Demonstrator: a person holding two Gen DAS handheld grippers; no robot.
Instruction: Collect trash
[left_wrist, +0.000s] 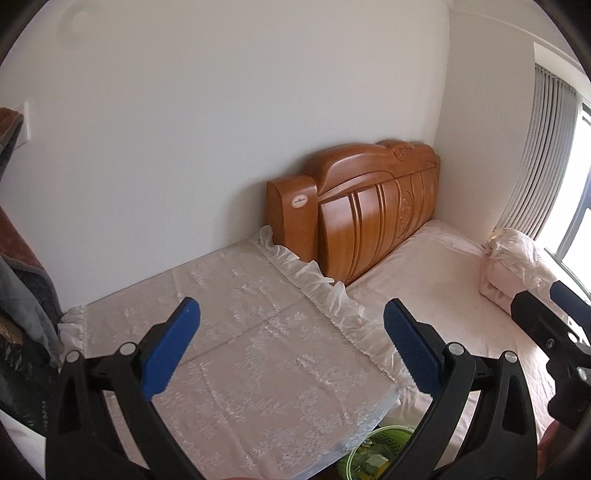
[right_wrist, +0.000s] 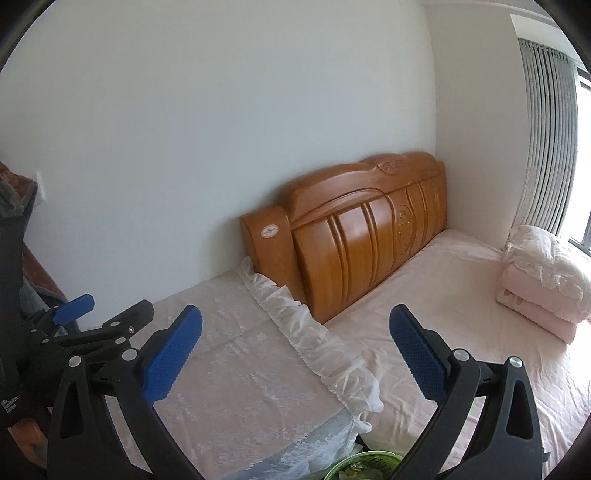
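Blue-padded fingers of left gripper (left_wrist: 291, 321) and right gripper (right_wrist: 295, 328) hover spread above the lace-covered table (left_wrist: 258, 350).

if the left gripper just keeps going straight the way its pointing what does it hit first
Probably the lace-covered table top. The left gripper is open and empty, and the lace cloth fills the space between its fingers. Beyond lie the frilled edge and the wooden headboard. Depth is hard to judge in this fisheye view.

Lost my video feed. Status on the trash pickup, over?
Left tongs open, empty. Right tongs open, empty, both over the lace-covered table. Green bin low between table and bed, partly hidden. No loose trash seen.
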